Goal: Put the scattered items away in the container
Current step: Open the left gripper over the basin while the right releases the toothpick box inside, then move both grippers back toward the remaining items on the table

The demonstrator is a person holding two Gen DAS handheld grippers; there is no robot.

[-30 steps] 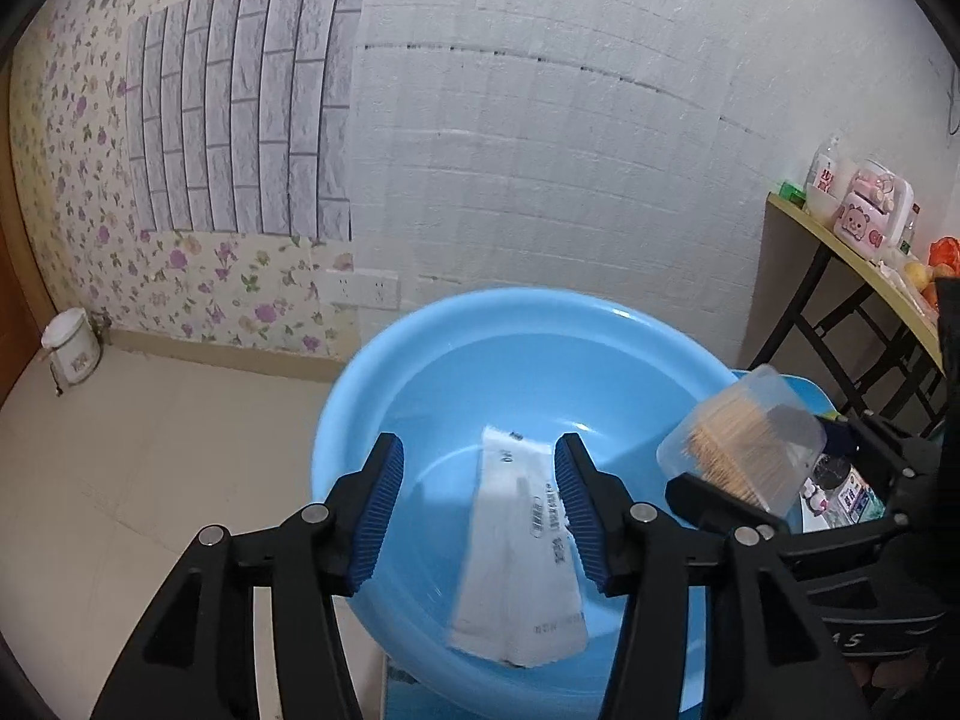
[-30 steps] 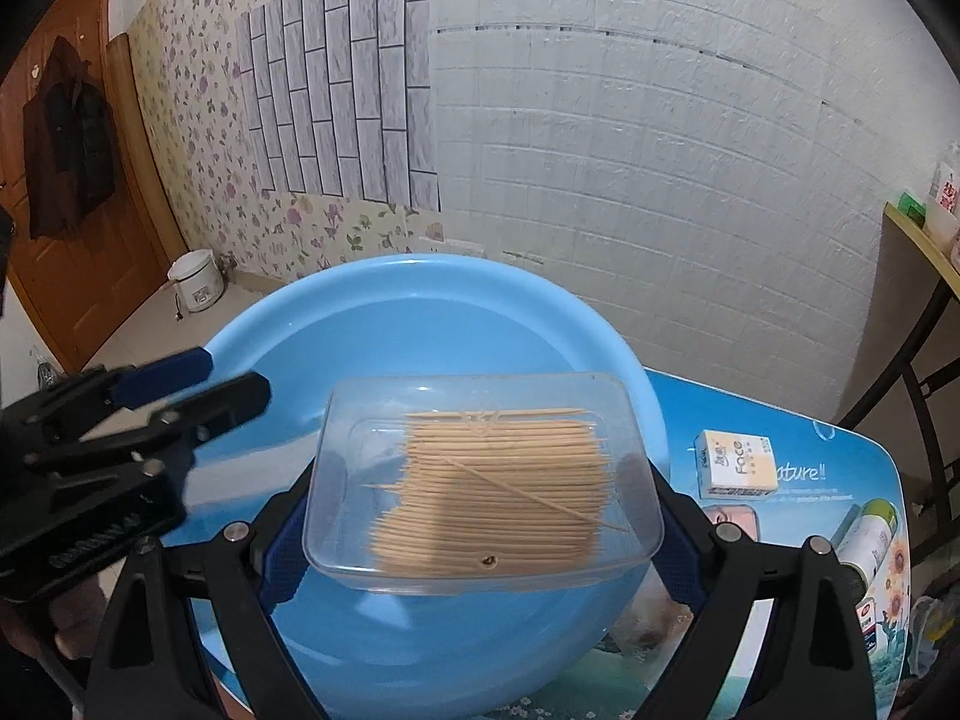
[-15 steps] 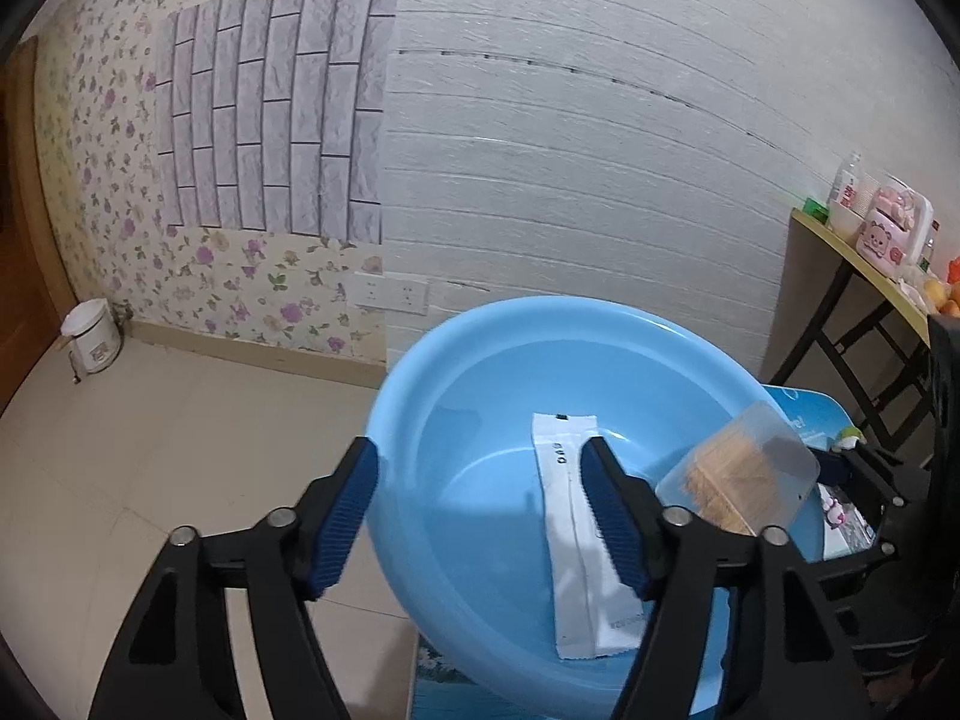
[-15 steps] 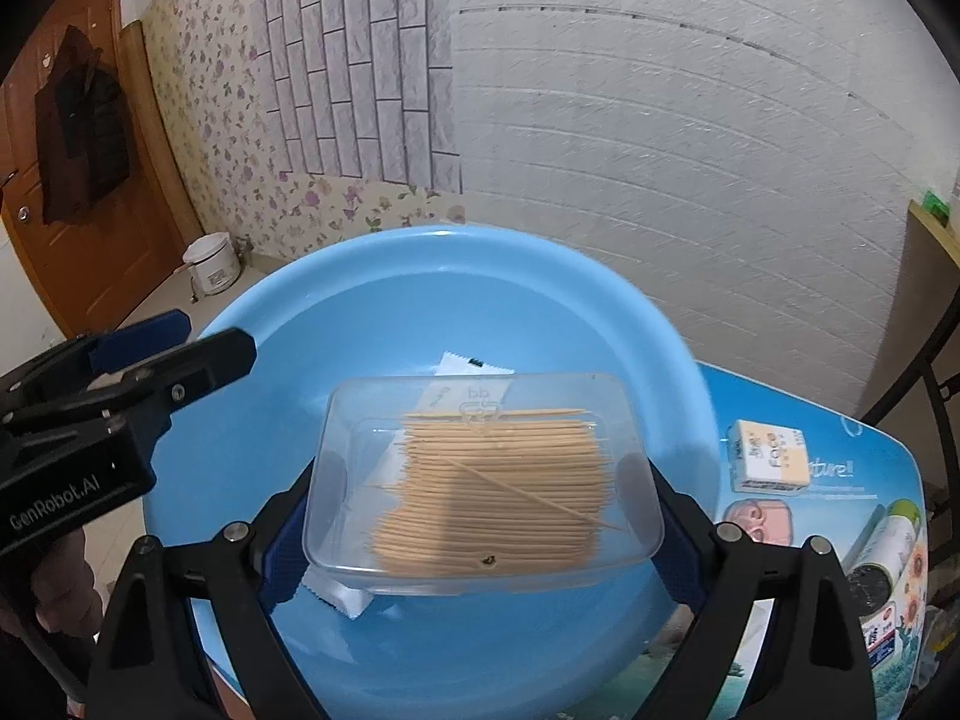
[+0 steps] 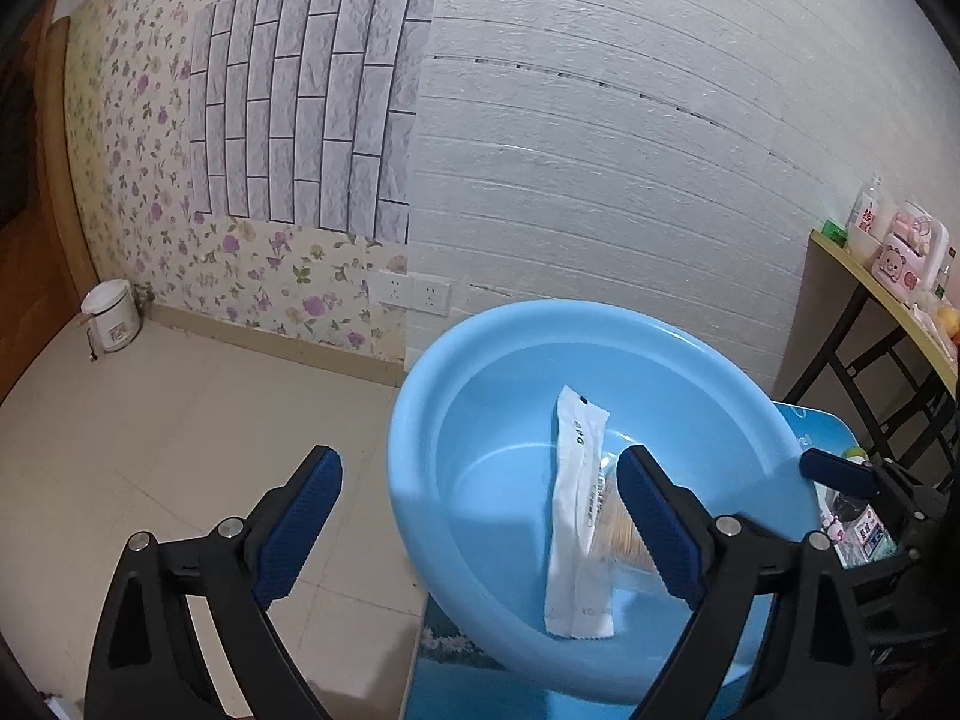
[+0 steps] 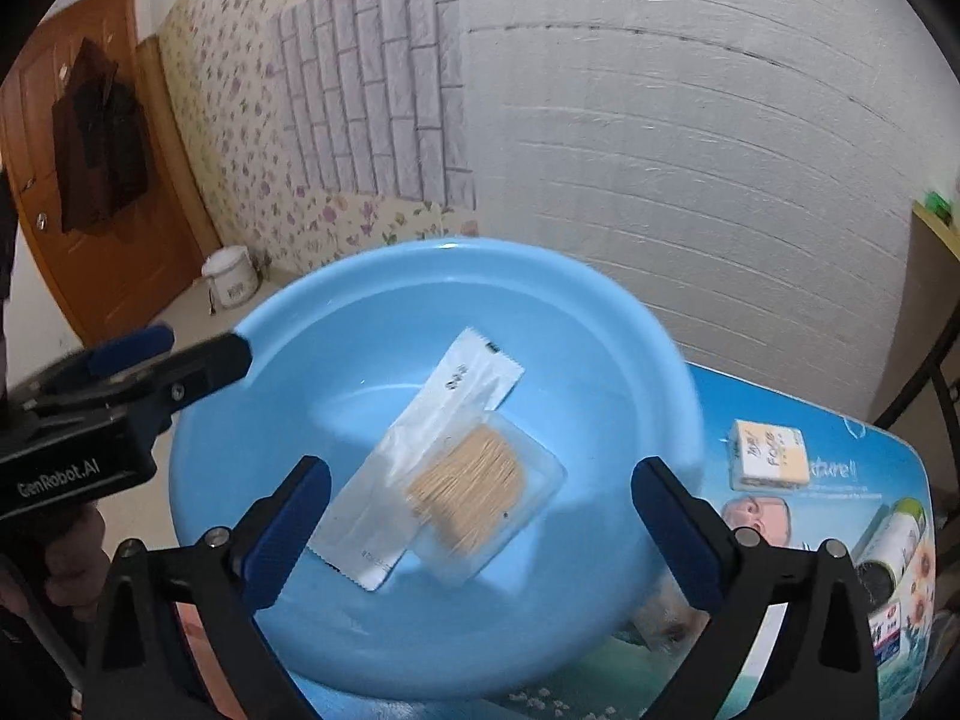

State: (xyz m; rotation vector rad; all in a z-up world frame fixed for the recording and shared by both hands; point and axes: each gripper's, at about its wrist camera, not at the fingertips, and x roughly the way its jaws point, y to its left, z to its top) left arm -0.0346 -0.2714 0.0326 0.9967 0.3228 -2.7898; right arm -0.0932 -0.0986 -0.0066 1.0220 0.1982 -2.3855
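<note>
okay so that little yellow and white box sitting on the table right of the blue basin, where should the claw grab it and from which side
Take the yellow and white box across its two short ends, coming down from above with the right claw, which stands open and empty. The box lies flat on the table with bare surface around it, clear of the blue basin, so both ends look free for the pads.

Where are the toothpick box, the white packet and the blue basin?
toothpick box (image 6: pixel 474 495), right wrist view, on its toothpicks.
white packet (image 6: pixel 420 444), right wrist view, its middle.
blue basin (image 6: pixel 630 324), right wrist view, far rim.
</note>
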